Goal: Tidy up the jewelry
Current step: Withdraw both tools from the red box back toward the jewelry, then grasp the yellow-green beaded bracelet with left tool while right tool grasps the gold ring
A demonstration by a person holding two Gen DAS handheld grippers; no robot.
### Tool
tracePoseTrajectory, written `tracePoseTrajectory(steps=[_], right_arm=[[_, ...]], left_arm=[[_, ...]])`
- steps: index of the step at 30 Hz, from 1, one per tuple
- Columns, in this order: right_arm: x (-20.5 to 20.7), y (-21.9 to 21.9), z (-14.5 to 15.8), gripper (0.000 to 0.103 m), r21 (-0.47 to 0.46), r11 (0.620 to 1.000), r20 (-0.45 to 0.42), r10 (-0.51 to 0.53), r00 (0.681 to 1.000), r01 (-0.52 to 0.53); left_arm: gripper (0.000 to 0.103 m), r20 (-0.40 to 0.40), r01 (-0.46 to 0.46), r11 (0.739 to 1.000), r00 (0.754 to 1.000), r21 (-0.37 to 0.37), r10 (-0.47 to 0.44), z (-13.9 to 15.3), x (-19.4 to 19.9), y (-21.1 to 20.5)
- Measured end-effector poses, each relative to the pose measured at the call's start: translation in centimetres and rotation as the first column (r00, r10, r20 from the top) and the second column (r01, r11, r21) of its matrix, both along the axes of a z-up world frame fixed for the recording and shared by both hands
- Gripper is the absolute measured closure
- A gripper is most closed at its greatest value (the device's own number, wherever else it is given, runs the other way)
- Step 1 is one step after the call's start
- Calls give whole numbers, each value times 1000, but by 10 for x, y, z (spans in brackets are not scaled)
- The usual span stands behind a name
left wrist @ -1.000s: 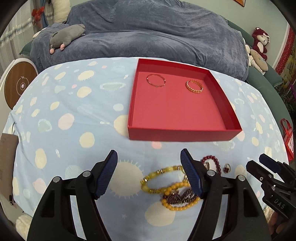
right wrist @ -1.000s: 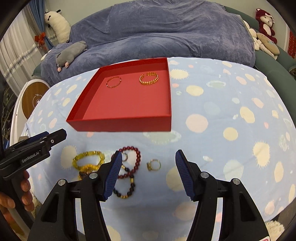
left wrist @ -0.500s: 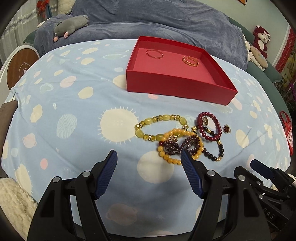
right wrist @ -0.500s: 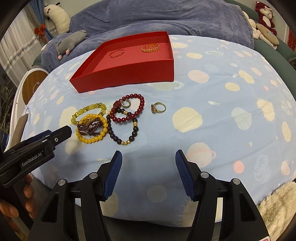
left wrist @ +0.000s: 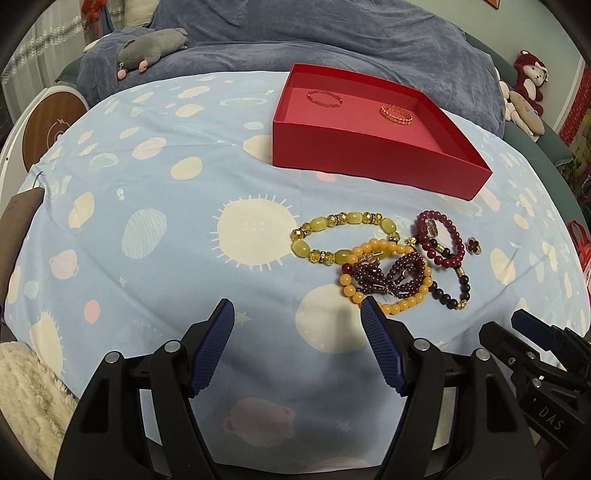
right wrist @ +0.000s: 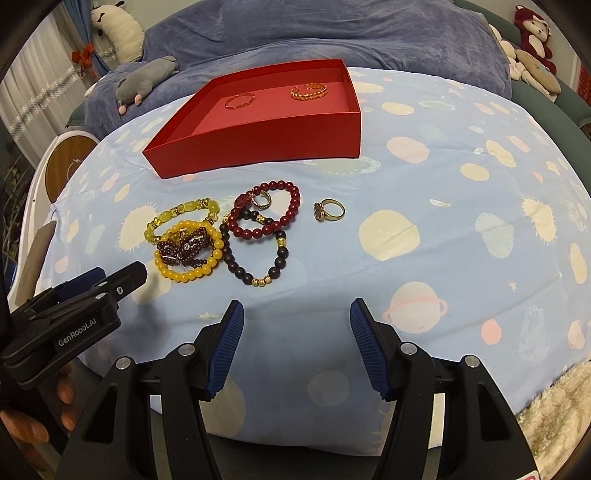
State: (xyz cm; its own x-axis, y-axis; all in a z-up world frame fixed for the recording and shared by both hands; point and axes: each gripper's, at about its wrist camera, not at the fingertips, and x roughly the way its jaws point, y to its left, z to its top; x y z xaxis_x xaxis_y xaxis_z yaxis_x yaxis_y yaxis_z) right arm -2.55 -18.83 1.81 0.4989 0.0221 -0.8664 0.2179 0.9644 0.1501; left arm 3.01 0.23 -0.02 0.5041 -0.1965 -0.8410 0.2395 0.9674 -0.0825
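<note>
both tongs hang low over the near edge of a bed covered by a blue sheet printed with planets. the left tongs are spread, nothing between the blue pads. the right tongs are spread too, and empty.

just past the left tongs lies the heap of jewelry. nearest is a yellow bracelet with a knot of garnet beads lying inside and over it. beside it, a dark bracelet with gold spacers. behind these, a green bracelet and a red bracelet, the red one overlapping the dark one. a small ring rests inside the red loop. a second ring sits apart, to the right of the red bracelet.

the right view shows that ring's gold band standing open; the left view shows only its dark red flower face. the right view also shows fingers gripping the left tool's handle, which the left view does not. the left view catches the right tongs only as a dark tip at its lower right edge.

farther back sits a red box, open on top, with a thin bangle and a gold bangle on its floor, well apart. beyond it, a blue blanket, a grey plush and more toys at far right.
</note>
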Motion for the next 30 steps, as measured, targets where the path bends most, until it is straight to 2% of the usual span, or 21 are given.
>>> tracePoseTrajectory(steps=[8, 15, 19, 22, 24, 30], right_arm=[[14, 1, 3, 47, 15, 1000, 20, -4, 1000, 4], [15, -3, 2, 47, 24, 999, 16, -22, 1000, 22], [17, -9, 1, 47, 31, 999, 15, -40, 999, 40], [19, -12, 2, 47, 30, 998, 14, -49, 999, 49], [21, -15, 2, 47, 30, 998, 14, -55, 998, 54], [23, -24, 0, 47, 40, 996, 16, -82, 997, 81]], left_arm=[[36, 1, -13, 1000, 1000, -7, 13, -1, 6, 3], [36, -6, -58, 998, 998, -33, 57, 0, 28, 10], [36, 1, -41, 999, 999, -17, 41, -1, 43, 2], [43, -1, -21, 1000, 1000, -8, 21, -4, 53, -6], [53, -12, -12, 1000, 1000, -8, 11, -8, 57, -10], [57, 3, 19, 999, 1000, 35, -19, -13, 59, -23]])
